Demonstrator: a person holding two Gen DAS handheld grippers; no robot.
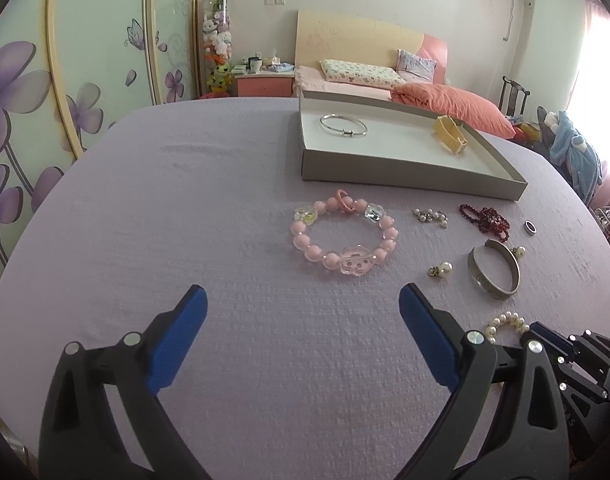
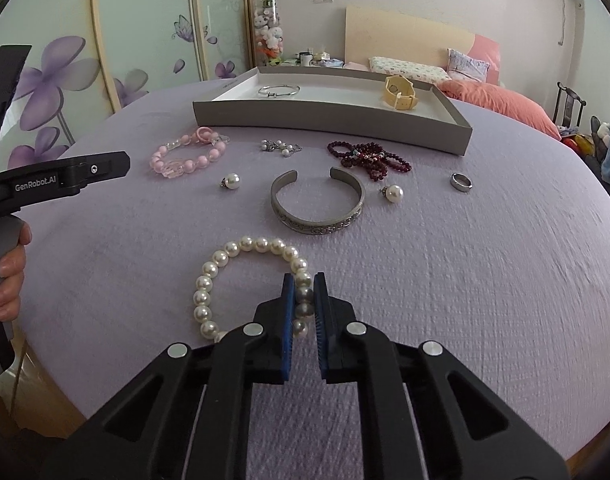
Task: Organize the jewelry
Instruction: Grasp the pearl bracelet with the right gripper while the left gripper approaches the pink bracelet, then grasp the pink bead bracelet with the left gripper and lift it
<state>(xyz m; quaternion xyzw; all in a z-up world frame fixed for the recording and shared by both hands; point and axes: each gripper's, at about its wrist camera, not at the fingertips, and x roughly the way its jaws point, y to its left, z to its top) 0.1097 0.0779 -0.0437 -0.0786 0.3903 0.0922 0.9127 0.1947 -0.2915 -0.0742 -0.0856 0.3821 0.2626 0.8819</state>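
Jewelry is seen spread over a lavender-covered surface (image 2: 465,280), and the nearest piece, a pearl bracelet (image 2: 241,280), is pinched by its right-hand strand between the closed pads of the right gripper (image 2: 304,284). The loop is laid out toward ten o'clock from that gripper, flat on the cloth. The left gripper (image 1: 301,300) is held wide open and empty, with a pink bead bracelet (image 1: 343,238) lying flat at twelve o'clock, just beyond its tips. Farther on, a silver cuff (image 2: 318,204) is flanked by two pearl earrings, one at each side (image 2: 229,181) (image 2: 393,193); a dark red bead strand (image 2: 369,158) and a ring (image 2: 461,181) lie at one o'clock. The open grey box (image 2: 333,120), at twelve o'clock beyond them all, already holds a thin bangle (image 2: 279,90) and a yellow watch (image 2: 401,94). A lift straight ahead over the cuff is judged the likely carry.
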